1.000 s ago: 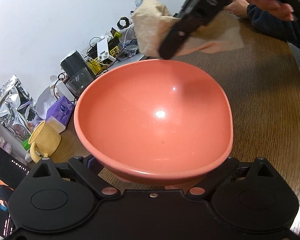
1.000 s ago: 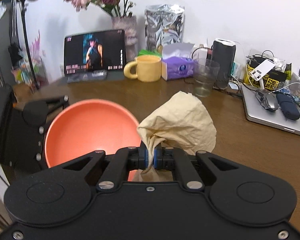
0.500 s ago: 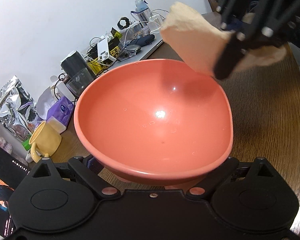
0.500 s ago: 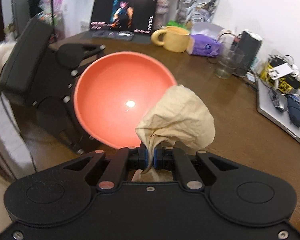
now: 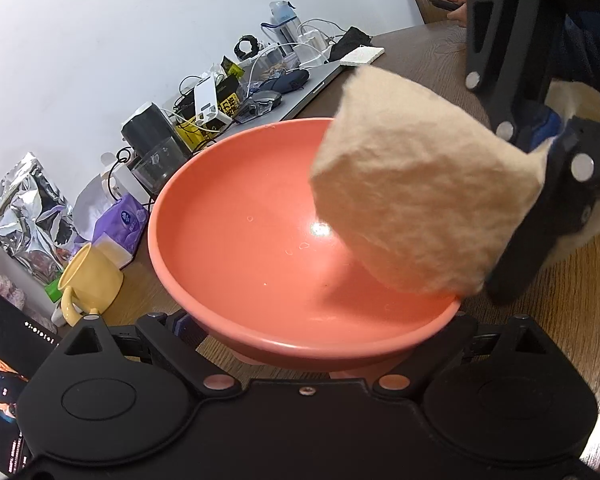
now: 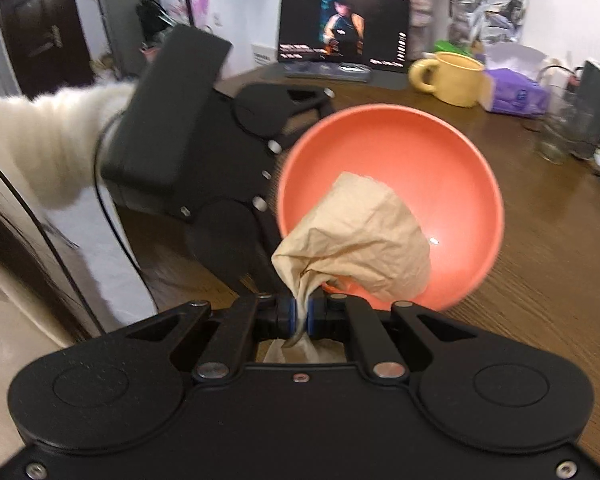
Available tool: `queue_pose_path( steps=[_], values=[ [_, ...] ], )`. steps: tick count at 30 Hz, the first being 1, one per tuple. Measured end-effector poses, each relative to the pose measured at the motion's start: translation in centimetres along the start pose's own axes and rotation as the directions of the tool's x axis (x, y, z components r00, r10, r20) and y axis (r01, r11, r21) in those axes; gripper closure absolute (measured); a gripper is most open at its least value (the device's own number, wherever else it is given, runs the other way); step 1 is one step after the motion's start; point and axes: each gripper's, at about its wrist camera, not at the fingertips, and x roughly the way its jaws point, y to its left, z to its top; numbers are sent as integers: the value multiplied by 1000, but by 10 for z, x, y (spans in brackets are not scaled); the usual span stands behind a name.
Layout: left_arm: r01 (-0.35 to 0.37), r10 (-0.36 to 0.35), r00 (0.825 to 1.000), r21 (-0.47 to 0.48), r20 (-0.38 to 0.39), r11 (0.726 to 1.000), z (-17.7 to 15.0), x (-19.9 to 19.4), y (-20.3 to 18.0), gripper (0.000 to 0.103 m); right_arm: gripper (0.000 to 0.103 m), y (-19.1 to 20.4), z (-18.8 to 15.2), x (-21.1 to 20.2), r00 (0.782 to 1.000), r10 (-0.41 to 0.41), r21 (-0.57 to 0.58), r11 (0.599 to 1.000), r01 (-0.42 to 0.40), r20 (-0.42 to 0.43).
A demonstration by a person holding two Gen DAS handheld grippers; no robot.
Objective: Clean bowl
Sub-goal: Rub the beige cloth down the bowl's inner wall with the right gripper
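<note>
Wipe about to begin: tissue wad poised over the near rim of the bowl

Nearest the right wrist camera, the right gripper (image 6: 300, 318) was clenched tight on the gathered neck of a tan tissue wad (image 6: 356, 236), whose bulk billowed forward over the near rim of the orange bowl (image 6: 420, 148); whether it touched the inner wall could not be told. The bowl stood on the wooden table (image 6: 548, 248), and the left gripper (image 5: 320, 354) flanked its base, fingers spread wide on either side; whether the pads pressed it was hidden under the rim. Droplets (image 5: 304, 245) dotted the inside, so the judgement was that wiping had not started: the next move called for lowering the wad onto the wet floor and sweeping round while the left side steadied the bowl.
</note>
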Motion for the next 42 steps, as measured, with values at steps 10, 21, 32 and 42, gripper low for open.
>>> queue_pose_path(
  steps=[10,21,32,42],
  values=[
    [7,-7,1000,0,8,1000,-1,1,1,8,97,-20,10,2,981,152,37,987,-158,122],
    [10,-10,1000,7,10,1000,-2,2,2,8,97,-33,27,8,959,187,6,981,-193,212],
    [10,-10,1000,13,10,1000,-2,4,4,8,97,-40,41,7,944,123,25,990,-138,306],
    [9,-9,1000,13,11,1000,-4,6,8,8,97,-52,47,4,932,-67,107,994,31,356]
  ],
)
